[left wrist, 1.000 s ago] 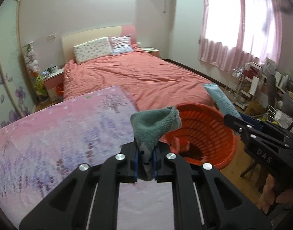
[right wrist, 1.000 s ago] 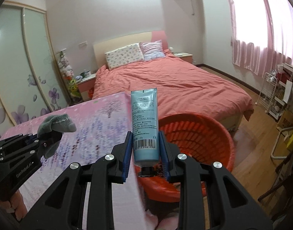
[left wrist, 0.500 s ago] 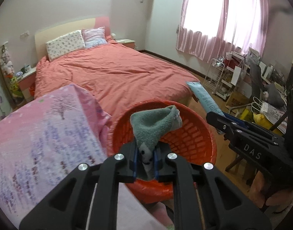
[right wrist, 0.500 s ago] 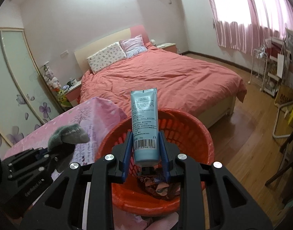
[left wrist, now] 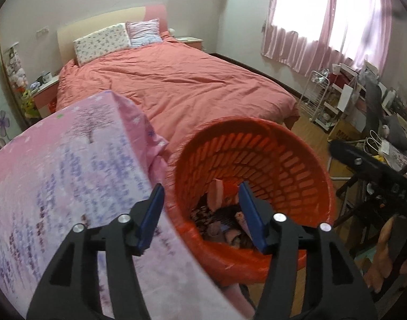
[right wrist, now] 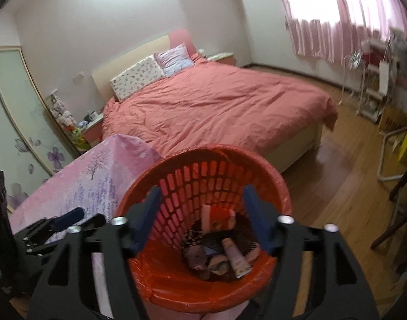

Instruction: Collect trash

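The round orange plastic basket with slotted walls (right wrist: 203,184) stands on the floor against the corner of the table draped in a pink, tree-printed cloth (left wrist: 70,165), between that table and the foot of the bed with the salmon-red cover (left wrist: 182,85). At its bottom lies the collected trash (right wrist: 219,250): a pale tube with its long axis pointing toward the near wall, a wrapper and some crumpled, dark patterned pieces; what each piece is I cannot make out fully.

The right gripper (right wrist: 202,218) hangs over the basket's mouth, looking down into it, so the heap lies straight ahead and below. Its jaws have just been opening; they stand wide with nothing between them. The left gripper (left wrist: 200,214) hovers at the basket's rim on the table side, one blue pad (left wrist: 151,214) over the cloth and the other over the opening. Its jaws have also just been opening and are empty, spread about half as far as they go.

Judging from this, both drops are finished. The next piece must be sought away from the basket; none shows on the visible cloth. The left gripper is the nearer to the table's edge.
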